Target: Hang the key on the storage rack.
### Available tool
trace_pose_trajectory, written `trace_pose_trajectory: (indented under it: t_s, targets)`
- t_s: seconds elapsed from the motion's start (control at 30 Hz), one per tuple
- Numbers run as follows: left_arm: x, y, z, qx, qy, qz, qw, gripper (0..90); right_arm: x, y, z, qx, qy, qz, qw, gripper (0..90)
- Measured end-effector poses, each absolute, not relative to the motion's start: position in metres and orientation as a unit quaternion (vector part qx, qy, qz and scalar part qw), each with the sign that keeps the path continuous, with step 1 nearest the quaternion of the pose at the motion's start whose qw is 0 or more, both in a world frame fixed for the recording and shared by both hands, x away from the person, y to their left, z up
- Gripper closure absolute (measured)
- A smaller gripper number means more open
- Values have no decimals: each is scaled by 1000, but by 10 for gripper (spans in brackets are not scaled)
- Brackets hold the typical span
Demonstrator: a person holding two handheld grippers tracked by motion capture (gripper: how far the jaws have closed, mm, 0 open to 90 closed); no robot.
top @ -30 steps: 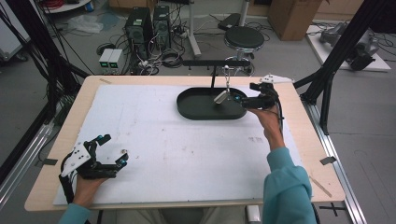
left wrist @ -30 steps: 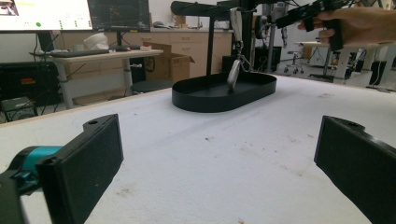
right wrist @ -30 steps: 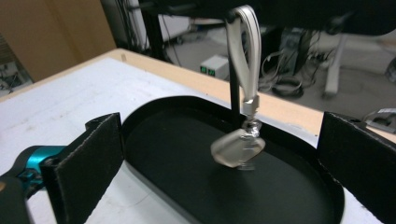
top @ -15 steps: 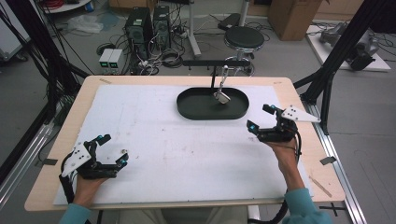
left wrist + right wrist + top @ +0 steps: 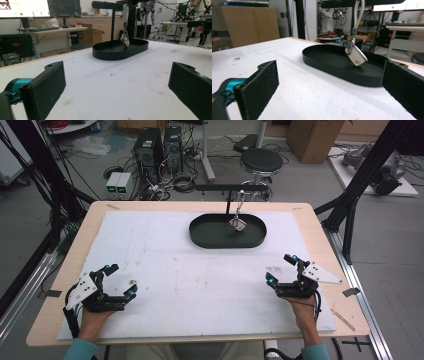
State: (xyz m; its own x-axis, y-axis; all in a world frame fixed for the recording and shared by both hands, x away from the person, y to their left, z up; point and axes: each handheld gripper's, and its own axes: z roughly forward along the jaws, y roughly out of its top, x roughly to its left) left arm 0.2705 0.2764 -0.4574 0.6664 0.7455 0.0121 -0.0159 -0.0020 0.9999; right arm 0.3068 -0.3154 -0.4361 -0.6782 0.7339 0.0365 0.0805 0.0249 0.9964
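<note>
Where the high view looks down on the white padded table top (image 5: 200, 285), a small silver metal tag (image 5: 238, 223) hangs by a pale strap from the black crossbar (image 5: 232, 187) of a stand, over the middle of a black oval metal tray (image 5: 200, 231) at the far centre of the table. The tray's long axis runs left to right across the table. The left gripper (image 5: 119, 281) rests near the front left corner with its jaws spread wide and nothing between them; the right gripper (image 5: 281, 268) rests near the front right, likewise spread and empty. Both are well apart from the tray.

In the left gripper view, the tag (image 5: 125, 40) hangs with its long axis near upright, lower end pointing down at the tray (image 5: 112, 54), which lies far ahead between the gaping jaws.

In the right gripper view, the tag (image 5: 356, 57) is tilted, its rounded lower end slanting down towards the right above the tray (image 5: 329, 69); whether it touches the tray floor cannot be told. The jaws stand wide on either side.
</note>
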Motion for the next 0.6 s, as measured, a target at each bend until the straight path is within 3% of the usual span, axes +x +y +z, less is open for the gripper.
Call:
trace_pose_trajectory:
  t_s: [0.2,0.6]
  targets:
    - [270,277,-458,643,282,295,648,17,302,-317,-455,307,656,631,277,6]
    - [270,278,-458,638,284,299,650,17,302,-317,-456,308,655,630,282,7]
